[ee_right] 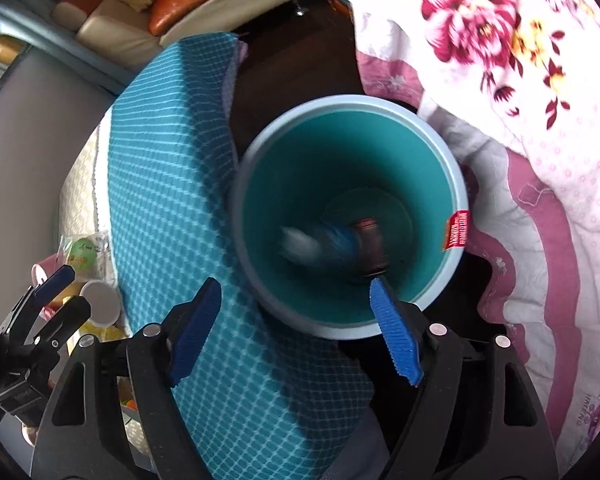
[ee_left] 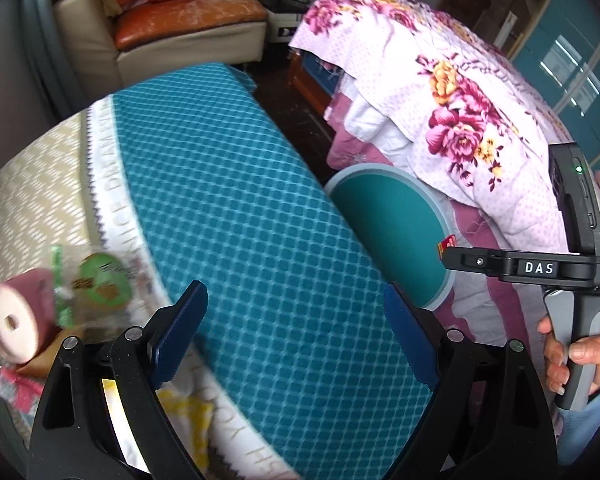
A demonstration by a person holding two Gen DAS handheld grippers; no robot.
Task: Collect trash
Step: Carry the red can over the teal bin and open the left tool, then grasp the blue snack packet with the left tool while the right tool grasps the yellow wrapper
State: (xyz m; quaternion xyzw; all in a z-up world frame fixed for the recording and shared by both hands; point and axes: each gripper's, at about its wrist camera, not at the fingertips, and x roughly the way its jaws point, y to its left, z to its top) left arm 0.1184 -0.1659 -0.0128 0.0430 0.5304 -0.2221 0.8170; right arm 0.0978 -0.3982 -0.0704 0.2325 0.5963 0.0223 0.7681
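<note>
Left gripper (ee_left: 296, 328): jaws spread wide, nothing between the blue pads, above the teal checked cloth (ee_left: 240, 200).
Bin (ee_left: 392, 236): teal, pale rim, red label, between cloth edge and floral quilt (ee_left: 460, 92).
Right gripper (ee_left: 456, 258): far right, hand (ee_left: 580, 356) on handle, jaw state unclear.
Far left: pink roll (ee_left: 16, 320), green-labelled packet (ee_left: 100, 280), blurred.

blurred trash (ee_right: 332, 240) in the bin (ee_right: 260, 152) — kind unclear

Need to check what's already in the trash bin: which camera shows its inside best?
Right wrist: it looks straight down into the teal trash bin, showing blurred items at the bottom. Left wrist shows only its rim and part of the inner wall.
</note>
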